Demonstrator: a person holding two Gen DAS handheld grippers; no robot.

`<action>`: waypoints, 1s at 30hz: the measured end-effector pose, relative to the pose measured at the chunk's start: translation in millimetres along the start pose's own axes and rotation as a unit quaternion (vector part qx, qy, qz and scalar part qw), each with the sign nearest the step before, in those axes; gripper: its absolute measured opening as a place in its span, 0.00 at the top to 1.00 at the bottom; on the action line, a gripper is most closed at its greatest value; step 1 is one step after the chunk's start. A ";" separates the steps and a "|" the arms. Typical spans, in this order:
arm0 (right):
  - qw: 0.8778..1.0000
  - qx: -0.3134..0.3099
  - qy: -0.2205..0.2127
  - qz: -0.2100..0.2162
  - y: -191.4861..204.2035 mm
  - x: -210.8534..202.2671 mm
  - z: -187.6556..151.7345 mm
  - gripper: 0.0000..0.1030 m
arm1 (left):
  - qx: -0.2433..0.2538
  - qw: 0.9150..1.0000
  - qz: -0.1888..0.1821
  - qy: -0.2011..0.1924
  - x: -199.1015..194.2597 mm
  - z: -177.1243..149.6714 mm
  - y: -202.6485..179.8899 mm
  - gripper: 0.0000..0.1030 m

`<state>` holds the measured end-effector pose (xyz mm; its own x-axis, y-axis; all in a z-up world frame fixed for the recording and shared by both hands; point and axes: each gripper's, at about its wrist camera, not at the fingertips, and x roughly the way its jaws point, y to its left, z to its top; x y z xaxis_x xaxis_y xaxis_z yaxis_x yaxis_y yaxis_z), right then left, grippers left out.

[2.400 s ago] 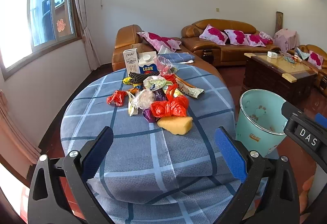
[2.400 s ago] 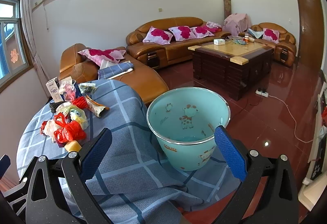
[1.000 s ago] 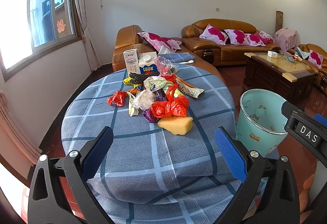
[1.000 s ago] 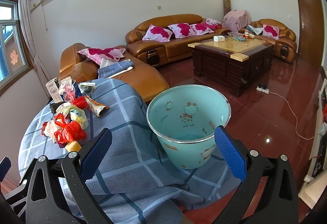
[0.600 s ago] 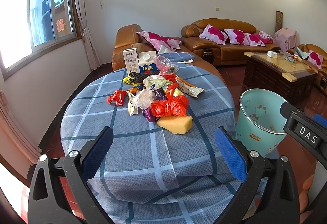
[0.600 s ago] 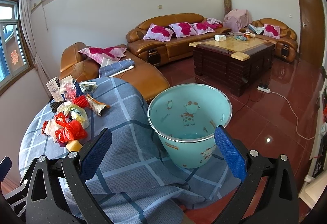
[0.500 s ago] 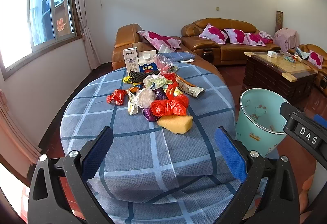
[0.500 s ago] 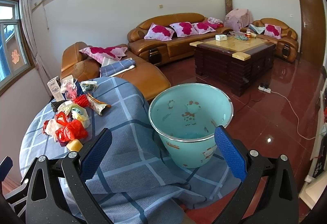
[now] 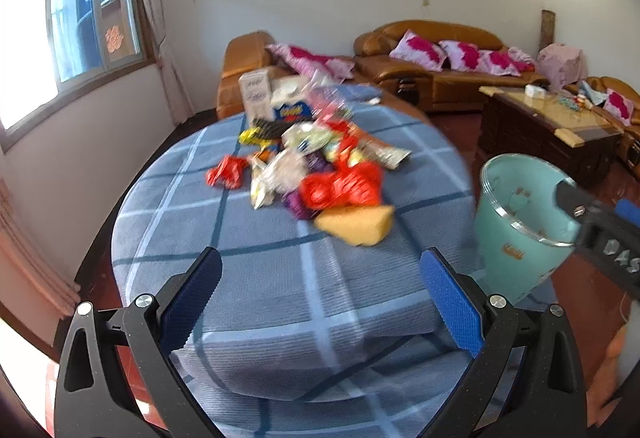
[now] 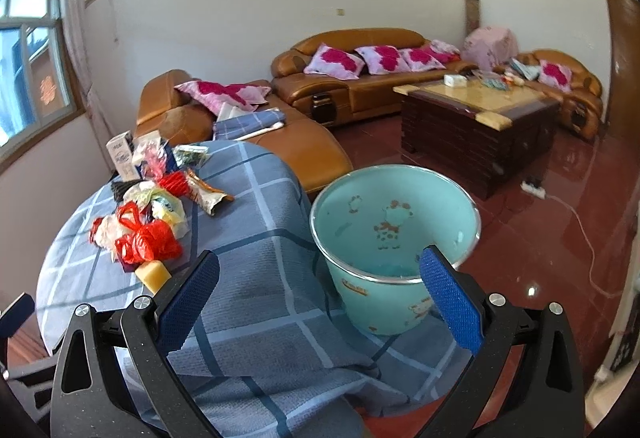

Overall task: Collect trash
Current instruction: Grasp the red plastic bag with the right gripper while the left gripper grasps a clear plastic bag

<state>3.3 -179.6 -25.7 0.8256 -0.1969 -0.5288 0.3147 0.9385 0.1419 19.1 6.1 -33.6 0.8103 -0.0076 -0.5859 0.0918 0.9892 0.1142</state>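
A pile of trash (image 9: 316, 158) lies in the middle of a round table (image 9: 280, 302) under a blue checked cloth: red plastic bags (image 9: 340, 188), a yellow sponge (image 9: 356, 224), wrappers and two cartons (image 9: 256, 98). A teal bucket (image 9: 520, 234) stands on the floor to the table's right. My left gripper (image 9: 320, 282) hangs open over the table's near edge, short of the pile. In the right wrist view my right gripper (image 10: 320, 290) is open and empty above the table's edge, beside the bucket (image 10: 392, 242), with the trash (image 10: 148, 206) to its left.
Brown leather sofas with pink cushions (image 10: 360, 78) line the back wall. A dark wooden coffee table (image 10: 476, 126) stands right of the bucket. A white cable (image 10: 576, 222) runs over the red floor. A window (image 9: 60, 34) is on the left.
Both grippers have shifted slightly; the left wrist view is now motion-blurred and tilted toward the pile. The bucket sits a little more to the right and nearer in the right wrist view. Both stay open.
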 end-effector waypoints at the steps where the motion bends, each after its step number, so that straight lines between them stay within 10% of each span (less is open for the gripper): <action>1: 1.000 -0.006 -0.002 0.005 1.8 1.7 -0.9 0.04 | -0.007 1.000 0.000 0.009 6.9 -1.9 6.7 0.06; 21: 0.961 -0.099 0.105 0.235 129.4 96.3 25.7 0.31 | -0.074 0.996 0.049 0.028 67.8 18.6 105.3 0.06; 26: 0.949 -0.094 0.163 0.253 145.4 128.9 21.8 0.71 | -0.070 0.997 0.026 0.022 80.0 40.5 110.5 0.06; 30: 0.948 -0.098 0.153 0.262 140.7 124.4 26.5 0.79 | -0.061 0.998 -0.013 0.006 88.7 61.1 100.0 0.06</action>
<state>162.7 -79.6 -49.4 0.6598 0.3751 -0.6512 -0.2202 0.9250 0.3098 135.5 95.4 -25.1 0.8016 -0.0329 -0.5970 0.0408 0.9992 -0.0003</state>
